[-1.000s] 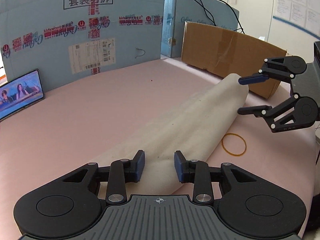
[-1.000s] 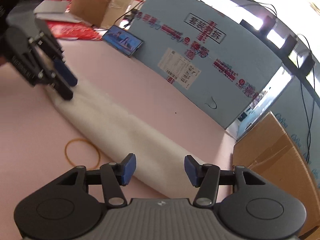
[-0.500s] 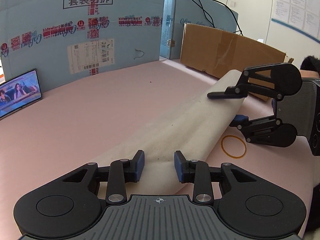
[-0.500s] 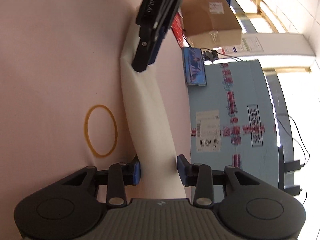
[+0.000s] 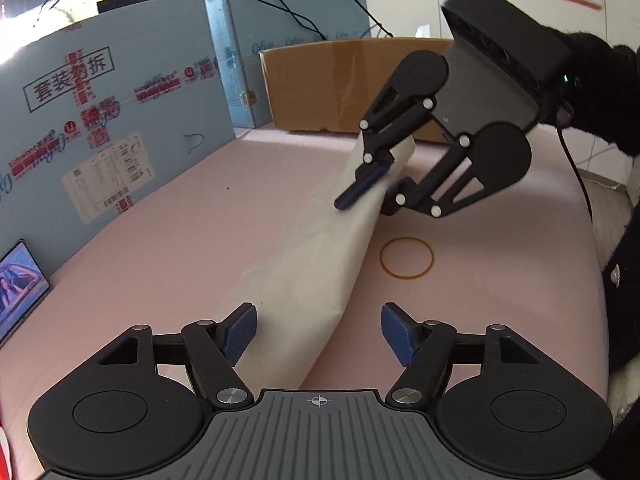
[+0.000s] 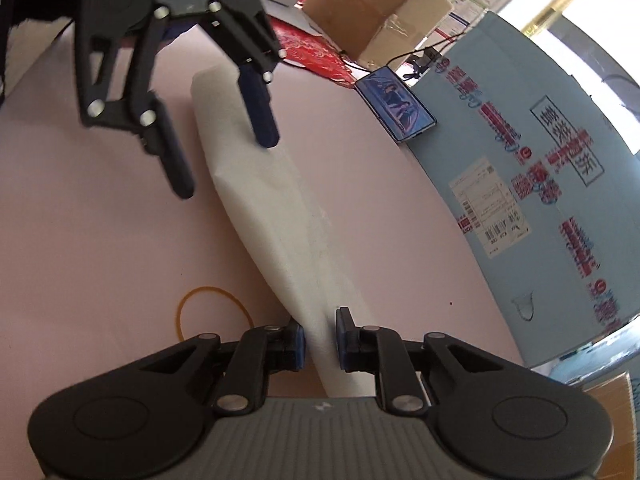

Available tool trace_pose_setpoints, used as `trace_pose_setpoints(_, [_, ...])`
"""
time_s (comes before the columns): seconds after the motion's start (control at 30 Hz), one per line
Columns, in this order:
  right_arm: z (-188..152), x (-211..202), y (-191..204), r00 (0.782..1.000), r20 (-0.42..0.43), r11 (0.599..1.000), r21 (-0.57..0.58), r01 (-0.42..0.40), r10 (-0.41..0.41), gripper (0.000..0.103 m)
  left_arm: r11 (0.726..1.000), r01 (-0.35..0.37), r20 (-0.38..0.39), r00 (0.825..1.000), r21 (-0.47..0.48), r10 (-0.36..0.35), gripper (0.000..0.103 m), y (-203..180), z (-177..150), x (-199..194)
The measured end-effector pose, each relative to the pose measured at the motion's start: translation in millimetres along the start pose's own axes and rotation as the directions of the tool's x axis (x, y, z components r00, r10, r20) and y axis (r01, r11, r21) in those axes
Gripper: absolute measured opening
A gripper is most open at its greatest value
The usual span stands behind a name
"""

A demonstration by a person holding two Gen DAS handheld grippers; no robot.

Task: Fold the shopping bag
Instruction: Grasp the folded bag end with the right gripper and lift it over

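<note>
Step in hand: handing the rolled shopping bag [image 5: 320, 264] from one end-grip to the other.

Near: my left tool [image 5: 318, 330] is opening. Its pads stand well apart, either side of the near end of the roll, and neither presses the cloth. The bag lies as a long cream roll on the pink surface [image 5: 160, 264], running away from this tool towards the right one.

Middle: a rubber band [image 5: 406, 258] lies flat on the surface just beside the roll, untouched.

Far: my right tool [image 5: 366, 196] is closing on the far end. In the right wrist view the pads [image 6: 298, 344] sit tight against both sides of the cloth, so I read it as pinching the bag. That end looks lifted slightly off the surface.

Beyond: blue carton wall [image 5: 100, 120], brown box [image 5: 332, 84].

Next move, my judgement: keep the right pinch firm so the roll does not loosen, and free the left tool, probably to fetch the band. Risk: the released near end uncurls.
</note>
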State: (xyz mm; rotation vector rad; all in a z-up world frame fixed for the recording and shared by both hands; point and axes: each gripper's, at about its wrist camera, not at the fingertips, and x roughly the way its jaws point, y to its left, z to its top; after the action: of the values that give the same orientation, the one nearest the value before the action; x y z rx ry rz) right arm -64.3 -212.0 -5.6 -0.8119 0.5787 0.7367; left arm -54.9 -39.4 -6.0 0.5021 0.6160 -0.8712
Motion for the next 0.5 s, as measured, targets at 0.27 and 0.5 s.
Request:
trace_pose_setpoints(0.27, [-18, -11, -37, 0.973, 0.048, 0.923, 0.310, -0.228, 0.225, 0.018, 0.963, 0.169, 0.019, 0.985, -0.209, -0.169, 0.027, 49, -16, -5])
trace_pose_setpoints(0.5, [-55, -13, -78, 0.968, 0.012, 0.786, 0.582, -0.211, 0.251, 0.029, 0.689, 0.416, 0.211, 0.906, -0.593, -0.366, 0.019, 112, -58, 7])
